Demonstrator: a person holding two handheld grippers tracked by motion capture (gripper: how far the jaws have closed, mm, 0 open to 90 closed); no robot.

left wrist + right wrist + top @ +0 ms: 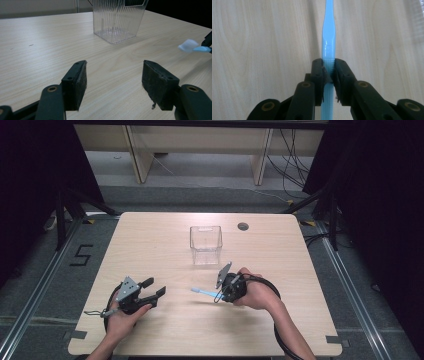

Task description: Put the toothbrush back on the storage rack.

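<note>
Toothbrush [328, 42] sits pinched in right tool [328, 68], clear bin [205, 245] beyond; left tool [113, 80] spread.

Even overhead light, dark surroundings; close views slightly soft, perhaps.

Left gripper [156, 293] gapes wide — right gripper [218, 294] is clamped tight.

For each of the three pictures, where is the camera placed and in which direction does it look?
High view: above the person's side, looking forward and down at the table; both forearms, left tool and right tool show.
Left gripper view: on the left tool, looking along its open jaws toward the clear bin.
Right gripper view: on the right tool, looking down at the wood; jaws clamp the blue toothbrush.
Shared: all three show the toothbrush.
</note>
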